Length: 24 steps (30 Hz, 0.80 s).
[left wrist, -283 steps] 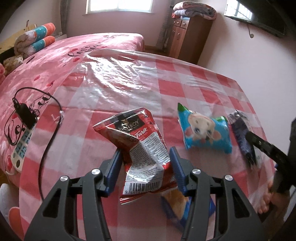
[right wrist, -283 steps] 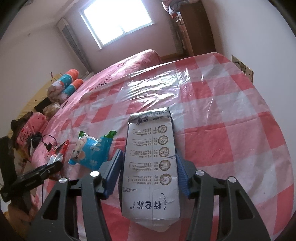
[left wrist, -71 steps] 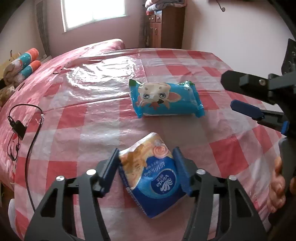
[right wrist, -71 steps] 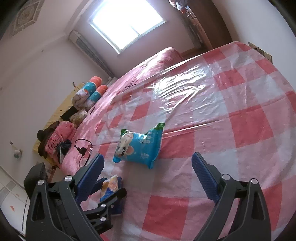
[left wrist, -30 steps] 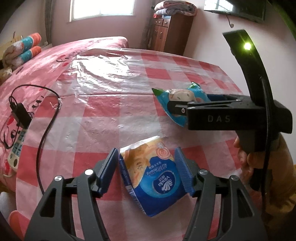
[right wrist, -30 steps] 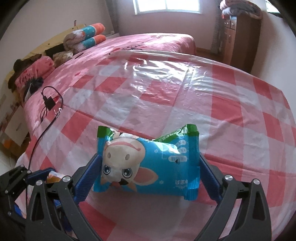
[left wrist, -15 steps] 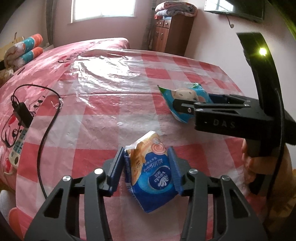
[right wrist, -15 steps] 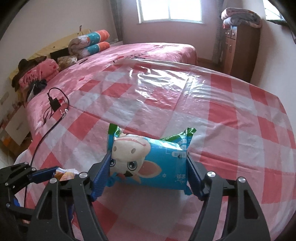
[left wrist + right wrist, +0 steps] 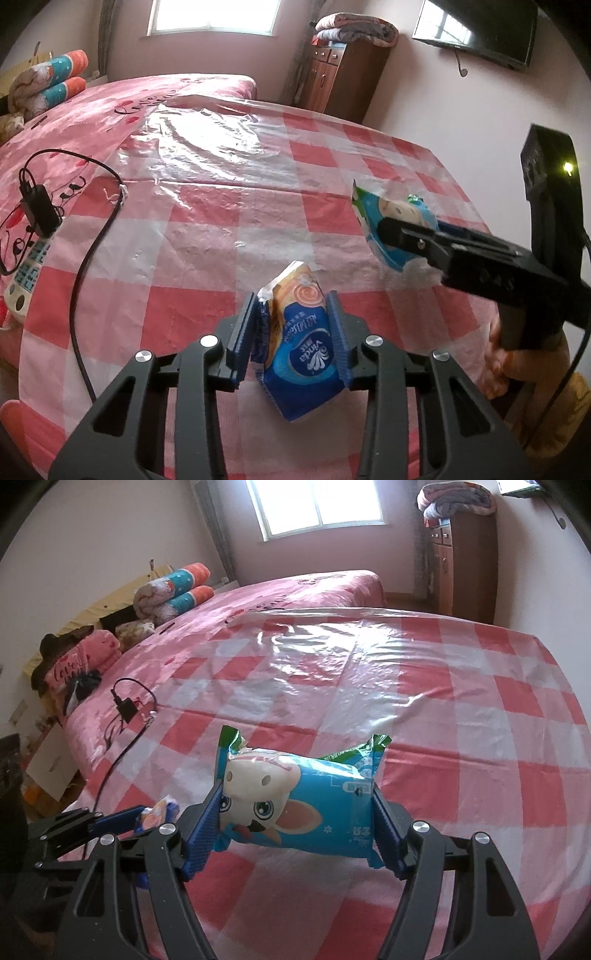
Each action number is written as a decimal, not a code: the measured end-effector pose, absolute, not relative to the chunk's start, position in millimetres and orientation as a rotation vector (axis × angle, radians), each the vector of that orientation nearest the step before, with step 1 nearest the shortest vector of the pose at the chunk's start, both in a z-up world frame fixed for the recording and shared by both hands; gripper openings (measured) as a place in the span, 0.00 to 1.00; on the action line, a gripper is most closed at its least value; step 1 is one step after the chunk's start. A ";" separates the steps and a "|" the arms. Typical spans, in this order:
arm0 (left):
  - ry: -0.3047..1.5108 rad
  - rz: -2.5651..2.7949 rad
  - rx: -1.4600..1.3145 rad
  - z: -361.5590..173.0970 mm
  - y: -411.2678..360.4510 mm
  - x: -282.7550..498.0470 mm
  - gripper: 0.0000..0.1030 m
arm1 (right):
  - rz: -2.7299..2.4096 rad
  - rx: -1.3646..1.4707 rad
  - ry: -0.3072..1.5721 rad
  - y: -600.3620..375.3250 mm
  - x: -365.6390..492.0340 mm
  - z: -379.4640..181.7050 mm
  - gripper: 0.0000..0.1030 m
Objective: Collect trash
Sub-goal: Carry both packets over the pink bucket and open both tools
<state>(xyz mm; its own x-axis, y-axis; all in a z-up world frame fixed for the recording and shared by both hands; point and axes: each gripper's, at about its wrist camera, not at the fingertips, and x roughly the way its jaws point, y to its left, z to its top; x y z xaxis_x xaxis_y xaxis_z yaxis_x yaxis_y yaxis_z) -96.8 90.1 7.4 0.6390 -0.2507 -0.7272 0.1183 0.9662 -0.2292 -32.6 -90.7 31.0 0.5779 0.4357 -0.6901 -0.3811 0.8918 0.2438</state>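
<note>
Under me spreads the tabletop [image 9: 207, 206], draped in a red-and-white checked plastic cloth, with the pink bed [image 9: 295, 590] just behind it. A black charger cable [image 9: 79, 288] trails along the cloth's left edge. My right gripper [image 9: 297, 808] is pinching the blue wet-wipes pack [image 9: 295, 801] (the one with a cartoon animal face) by its two short ends, raised off the cloth at the right side. My left gripper [image 9: 291, 336] is squeezed onto the smaller blue-and-orange Vinda tissue pack [image 9: 301, 339], crumpling its sides, near the cloth's front edge.
</note>
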 end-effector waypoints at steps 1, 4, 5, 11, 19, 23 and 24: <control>0.850 -0.214 -0.173 8.3 90.7 -98.2 0.37 | 0.487 0.079 0.827 -90.4 -37.2 31.8 0.70; 0.839 -0.218 -0.181 11.5 93.4 -103.0 0.36 | 0.502 0.094 0.828 -89.3 -45.9 32.6 0.70; 0.835 -0.218 -0.182 12.6 94.1 -104.3 0.36 | 0.506 0.096 0.830 -88.4 -49.2 32.6 0.70; 0.803 -0.218 -0.201 22.1 101.7 -114.9 0.36 | 0.538 0.106 0.837 -80.5 -65.8 36.4 0.70; 0.769 -0.195 -0.212 36.4 119.1 -135.5 0.36 | 0.585 0.105 0.838 -66.2 -85.1 44.8 0.70; 0.751 -0.180 -0.214 44.4 131.0 -148.6 0.36 | 0.629 0.098 0.839 -53.9 -94.4 48.5 0.70; 0.747 -0.175 -0.216 46.3 134.6 -152.3 0.36 | 0.643 0.092 0.839 -48.6 -97.9 49.8 0.70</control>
<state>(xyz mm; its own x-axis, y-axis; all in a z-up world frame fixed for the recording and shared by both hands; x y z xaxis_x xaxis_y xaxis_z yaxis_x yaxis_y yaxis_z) -152.3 134.6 46.3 0.7207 -0.2330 -0.6529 0.0802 0.9635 -0.2554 -97.9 -48.6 49.8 0.4916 0.5643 -0.6633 -0.4943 0.8079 0.3209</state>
